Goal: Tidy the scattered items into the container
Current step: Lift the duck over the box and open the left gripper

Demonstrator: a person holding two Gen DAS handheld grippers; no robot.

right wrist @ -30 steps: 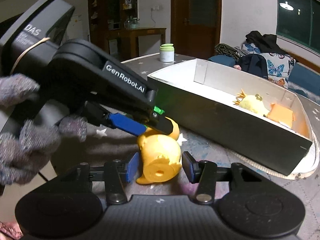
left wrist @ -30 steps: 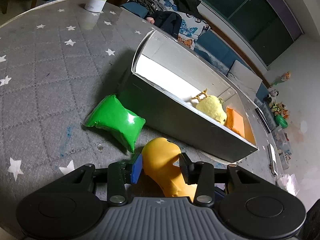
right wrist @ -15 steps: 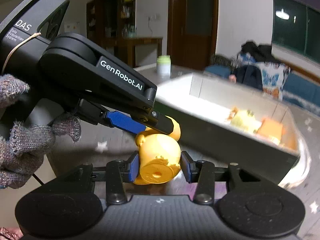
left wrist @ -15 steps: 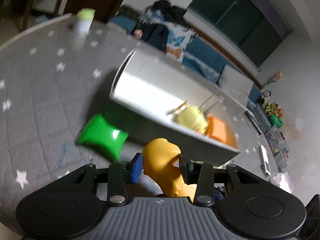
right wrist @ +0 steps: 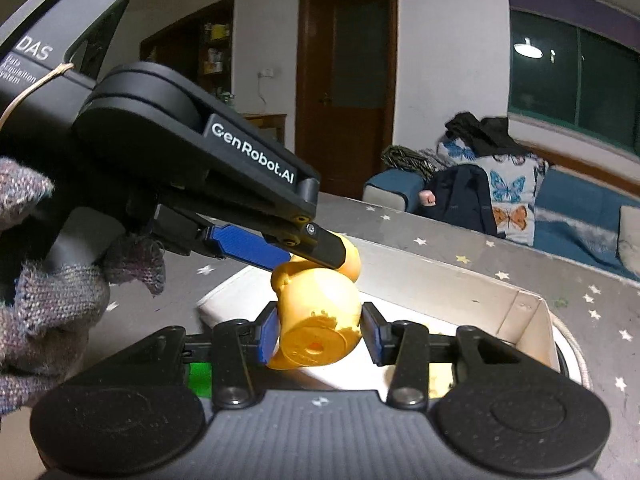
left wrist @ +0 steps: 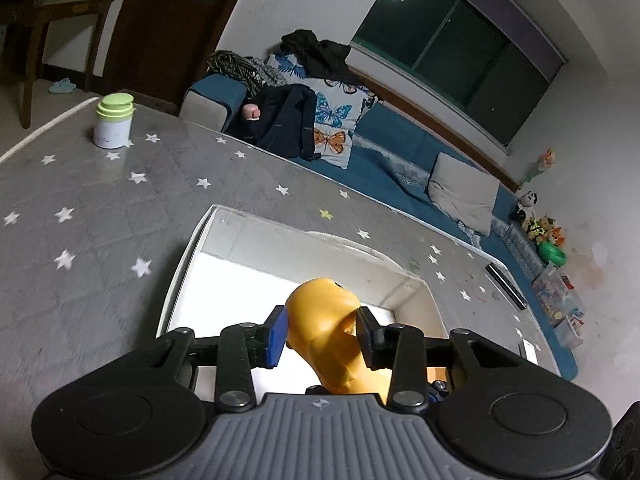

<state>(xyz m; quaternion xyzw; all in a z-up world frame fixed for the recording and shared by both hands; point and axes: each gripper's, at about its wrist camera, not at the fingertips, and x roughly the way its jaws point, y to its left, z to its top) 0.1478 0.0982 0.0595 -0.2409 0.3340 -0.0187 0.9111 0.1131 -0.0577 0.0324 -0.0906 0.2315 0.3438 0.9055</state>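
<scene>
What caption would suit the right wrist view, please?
Both grippers, right and left, carry a yellow toy duck over the white box.

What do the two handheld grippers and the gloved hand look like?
Both grippers, left and right, are black with blue finger pads and ribbed grey bodies. The left carries white "GenRobot.AI" and "DAS" lettering and a rubber band. The hand wears a grey knit glove.

Left gripper [right wrist: 316,246]: black body lettered "GenRobot.AI" and "DAS", a tan rubber band around it, blue finger pads [right wrist: 244,246], small screws at the finger joint. Glove [right wrist: 44,304]: grey speckled knit. Right gripper [right wrist: 320,334]: ribbed grey housing, two round black caps, silver screws.
</scene>
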